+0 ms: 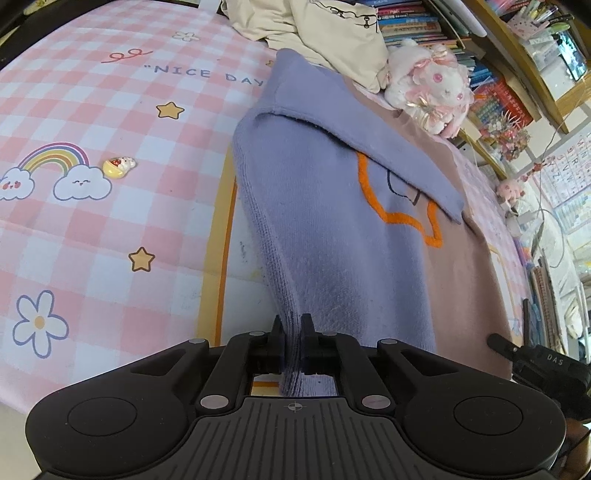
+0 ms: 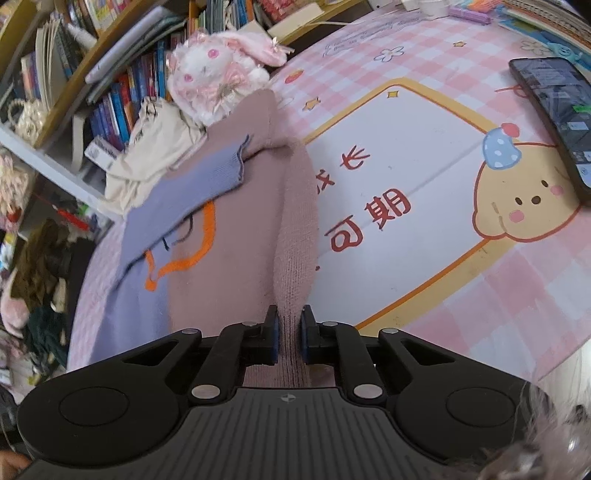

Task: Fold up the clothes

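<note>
while the two-tone sweater [image 1: 332, 236] lies spread on the pink checked mat [image 1: 110, 229] that covers the tabletop, each hand-held gripper pinches one corner of its near hem. the left hand-held gripper [image 1: 292, 332] has its jaws closed on the lavender half, with a thick fold of ribbed knit squeezed between the dark pads and rising straight ahead of it. the right hand-held gripper [image 2: 289, 332] is clamped the same way on the dusty pink half [image 2: 295, 229], a narrow ridge of pink knit standing up between its blue pads. ahead of the left hand-held gripper a lavender sleeve [image 1: 354, 136] lies folded diagonally across the chest, partly covering an orange outlined motif [image 1: 399, 214]. in the right wrist view the same sleeve's ribbed cuff [image 2: 229, 162] ends ahead and to the left of the hand-held gripper. beyond the sweater, at its far end, sit a white and pink plush rabbit [image 1: 432, 88] and a crumpled cream garment [image 1: 332, 33], with packed bookshelves [image 2: 110, 74] behind them. to the right of the right hand-held gripper the mat shows a white panel with red characters [image 2: 369, 206] and a cartoon bear, and a dark phone [image 2: 554, 122] lies farther right. to the left of the left hand-held gripper the mat carries a rainbow with clouds [image 1: 55, 173].
</note>
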Demonstrator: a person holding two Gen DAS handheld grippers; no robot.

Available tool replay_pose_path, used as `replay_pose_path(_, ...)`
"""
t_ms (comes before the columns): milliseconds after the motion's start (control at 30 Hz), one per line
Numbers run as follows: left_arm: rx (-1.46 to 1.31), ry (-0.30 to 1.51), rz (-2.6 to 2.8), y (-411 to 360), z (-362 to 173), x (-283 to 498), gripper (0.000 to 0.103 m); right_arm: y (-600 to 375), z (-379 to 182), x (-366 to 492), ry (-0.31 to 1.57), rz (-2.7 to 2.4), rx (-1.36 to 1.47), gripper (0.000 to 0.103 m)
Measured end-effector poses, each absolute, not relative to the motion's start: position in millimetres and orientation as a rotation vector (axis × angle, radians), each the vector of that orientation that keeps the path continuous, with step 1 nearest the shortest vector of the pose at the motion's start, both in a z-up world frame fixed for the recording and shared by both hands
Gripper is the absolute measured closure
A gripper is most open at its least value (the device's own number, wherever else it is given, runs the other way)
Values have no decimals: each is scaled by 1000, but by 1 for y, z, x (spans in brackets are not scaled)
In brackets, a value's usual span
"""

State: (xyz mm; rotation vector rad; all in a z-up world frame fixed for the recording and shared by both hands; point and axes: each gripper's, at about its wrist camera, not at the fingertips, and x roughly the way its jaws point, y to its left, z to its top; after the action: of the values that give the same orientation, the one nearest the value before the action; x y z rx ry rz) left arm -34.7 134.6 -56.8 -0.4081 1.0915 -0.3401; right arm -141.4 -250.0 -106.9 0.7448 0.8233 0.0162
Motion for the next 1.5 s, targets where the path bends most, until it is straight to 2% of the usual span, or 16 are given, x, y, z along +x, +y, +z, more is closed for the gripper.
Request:
replay_pose_path(967,-492,1125,-549,172,-60,-67,99,-242,-95,-209,768,-47,904,93)
replay_pose_path(1267,-510,1159,-601,179,-67,-82,99,-237,-108,-236,794,-64,984,93)
replay_pose_path(1500,-551,1137,-651,187,-63,-83,99,-235,-95,-244,757,-59,999,93)
